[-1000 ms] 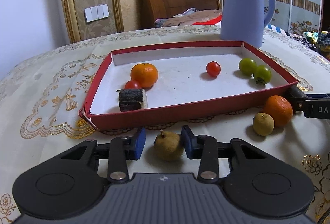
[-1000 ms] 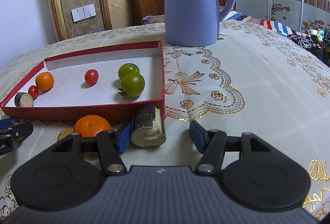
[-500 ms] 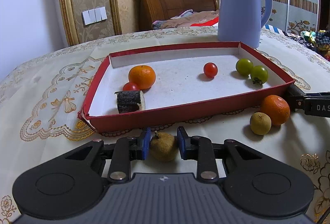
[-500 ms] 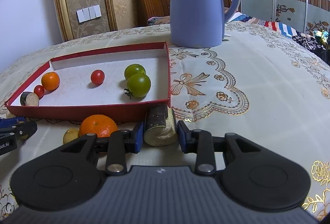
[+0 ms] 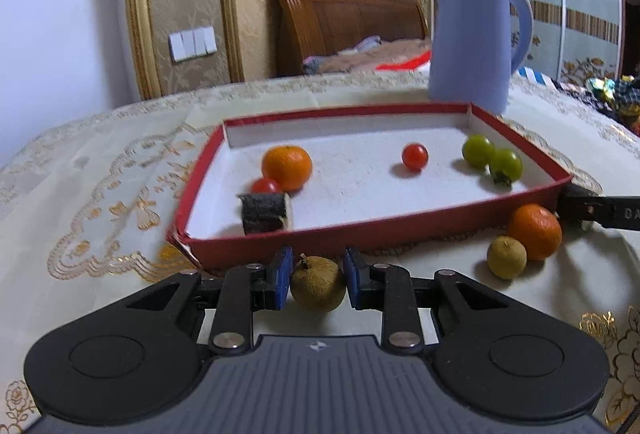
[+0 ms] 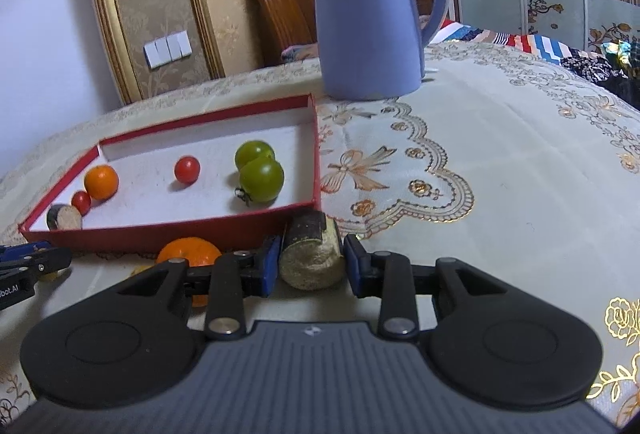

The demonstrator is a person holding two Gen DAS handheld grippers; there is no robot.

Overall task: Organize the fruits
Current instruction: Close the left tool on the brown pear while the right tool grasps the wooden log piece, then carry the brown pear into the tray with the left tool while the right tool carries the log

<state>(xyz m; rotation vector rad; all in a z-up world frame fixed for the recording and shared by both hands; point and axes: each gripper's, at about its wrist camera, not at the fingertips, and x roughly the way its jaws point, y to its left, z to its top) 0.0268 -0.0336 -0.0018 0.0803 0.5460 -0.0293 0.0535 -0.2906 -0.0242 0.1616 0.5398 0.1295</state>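
Both catches looked made just in front of the red tray [image 5: 360, 234]: the right gripper [image 6: 310, 260] clamped the cut cane piece [image 6: 310, 254], the left gripper [image 5: 316, 276] pinched the brown fruit [image 5: 318, 284]. Best to lift clear of the tray's near wall, minding the loose orange [image 5: 534, 232] beside it.

right gripper [image 6: 310, 264] clamping sugarcane piece [image 6: 311, 254], beside red tray [image 6: 160, 232]
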